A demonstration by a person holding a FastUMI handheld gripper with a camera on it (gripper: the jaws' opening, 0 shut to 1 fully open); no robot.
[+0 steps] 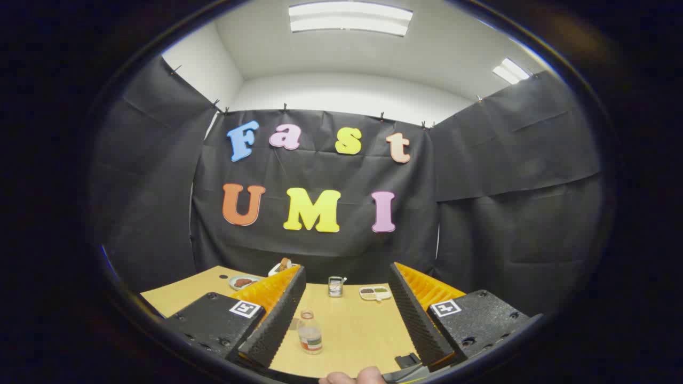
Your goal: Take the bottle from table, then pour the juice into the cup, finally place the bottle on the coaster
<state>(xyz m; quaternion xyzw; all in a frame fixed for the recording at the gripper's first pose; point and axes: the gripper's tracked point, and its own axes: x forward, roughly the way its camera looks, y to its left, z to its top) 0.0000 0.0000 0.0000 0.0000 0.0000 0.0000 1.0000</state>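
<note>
A small clear bottle [309,332] with reddish juice in its lower part stands upright on the wooden table [357,330], between my fingers and close to the left one. My gripper [347,314] is open, its fingers wide apart and touching nothing. A small metallic cup [335,286] stands farther back on the table, beyond the fingertips. A dark flat piece [406,360], possibly the coaster, lies near the table's front edge beside the right finger.
A divided dish [375,292] with food sits to the right of the cup. A plate [243,282] with brown food and another dish [283,265] lie at the back left. Part of a hand [352,377] shows at the front. Black cloth walls close the booth.
</note>
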